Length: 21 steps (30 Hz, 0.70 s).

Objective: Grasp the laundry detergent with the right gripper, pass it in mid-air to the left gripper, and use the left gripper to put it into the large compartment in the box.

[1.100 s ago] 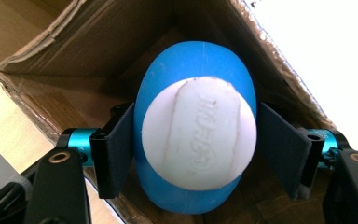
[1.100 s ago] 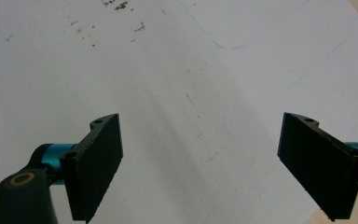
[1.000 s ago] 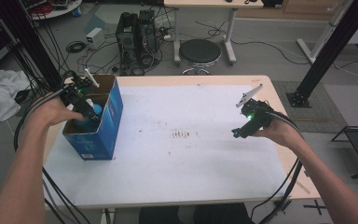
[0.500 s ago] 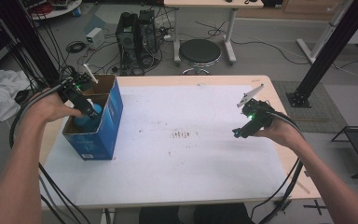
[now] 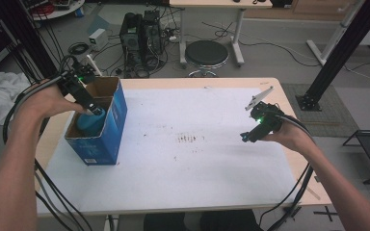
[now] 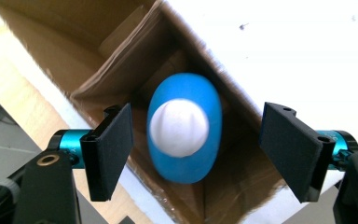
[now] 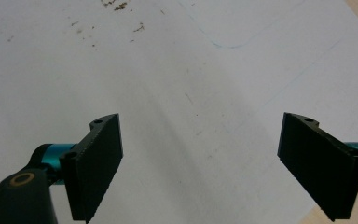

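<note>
White sheeting covers your table (image 5: 183,168), with a blue cardboard box (image 5: 107,130) standing open at its left end. Your left gripper (image 6: 193,149) hangs over that box, its pads (image 6: 114,151) spread and touching nothing; the jaws have just been opening, and the blue object (image 6: 185,127) with the round white face lies between and below them, resting free inside the box against a cardboard wall. Judged by its rounded, smooth shell, it is likely light and somewhat slippery; take it across the narrow flanks, not on the white face, should you grip it again. The box walls look thin and will flex if knocked. Your right gripper (image 7: 200,163) hovers above bare sheet at the table's right side, jaws wide apart and empty. Small dark crumbs (image 5: 189,139) mark the sheet's centre. Beyond the table you have a black stool (image 5: 206,53), computer towers (image 5: 142,31) and loose cables on a grey floor.
</note>
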Tool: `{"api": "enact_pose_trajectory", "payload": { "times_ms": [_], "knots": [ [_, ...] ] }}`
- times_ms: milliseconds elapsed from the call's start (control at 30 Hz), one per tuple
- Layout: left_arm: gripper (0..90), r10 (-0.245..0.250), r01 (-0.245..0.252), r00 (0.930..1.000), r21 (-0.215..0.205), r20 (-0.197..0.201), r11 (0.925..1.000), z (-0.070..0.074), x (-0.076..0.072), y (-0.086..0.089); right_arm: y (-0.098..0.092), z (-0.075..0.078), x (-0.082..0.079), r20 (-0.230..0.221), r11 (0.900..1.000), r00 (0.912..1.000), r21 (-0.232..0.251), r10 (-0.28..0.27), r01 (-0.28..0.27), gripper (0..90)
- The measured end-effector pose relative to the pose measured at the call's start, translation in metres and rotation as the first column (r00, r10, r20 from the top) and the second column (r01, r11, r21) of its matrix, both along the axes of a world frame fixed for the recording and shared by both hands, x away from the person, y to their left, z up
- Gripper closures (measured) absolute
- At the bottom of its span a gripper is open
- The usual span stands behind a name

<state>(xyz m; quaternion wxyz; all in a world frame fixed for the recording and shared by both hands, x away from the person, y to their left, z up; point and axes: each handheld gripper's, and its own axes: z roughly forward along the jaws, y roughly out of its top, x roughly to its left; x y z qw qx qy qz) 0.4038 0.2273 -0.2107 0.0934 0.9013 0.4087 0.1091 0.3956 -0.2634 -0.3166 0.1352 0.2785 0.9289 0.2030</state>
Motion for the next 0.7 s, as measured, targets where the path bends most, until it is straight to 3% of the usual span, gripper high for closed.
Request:
{"api": "enact_pose_trajectory", "payload": {
  "times_ms": [100,233,267,300,333,400,633,700],
  "knots": [
    [24.2,-0.019,0.019,0.9993,-0.019,0.032,0.9996,0.007,0.000,-0.014,-0.001,0.001,0.001,0.006,1.000,0.9999,-0.006,0.013,-0.013,13.1],
    [21.5,-0.080,0.081,0.9955,-0.019,0.049,0.9965,0.017,0.002,-0.036,0.000,0.003,0.000,-0.003,1.000,1.0000,-0.004,-0.007,0.007,13.1],
    [21.4,-0.133,0.132,0.9905,0.018,0.034,0.9910,0.022,0.004,-0.040,0.000,0.003,0.000,-0.004,1.000,1.0000,0.000,-0.006,0.006,13.1],
    [19.2,-0.131,0.131,0.9901,0.002,0.051,0.9914,0.023,0.003,-0.046,0.000,0.004,0.000,0.006,1.000,0.9998,0.002,-0.017,0.017,13.1],
    [18.7,-0.172,0.171,0.9848,0.023,0.028,0.9850,0.027,0.004,-0.050,0.000,0.005,0.001,0.003,1.000,1.0000,0.000,-0.007,0.007,13.1],
    [17.9,-0.190,0.189,0.9809,0.013,0.043,0.9819,0.028,0.003,-0.062,0.000,0.007,0.001,0.009,1.000,0.9999,-0.006,-0.005,0.005,13.1],
    [15.8,-0.298,0.298,0.9531,0.001,0.055,0.9546,0.029,0.000,-0.099,0.002,0.012,0.002,0.003,1.000,1.0000,-0.006,0.006,-0.006,13.1],
    [13.2,-0.311,0.312,0.9484,-0.003,0.062,0.9502,0.025,-0.002,-0.111,0.002,0.013,0.003,0.012,1.000,0.9999,-0.005,0.007,-0.007,13.1]
  ]
}}
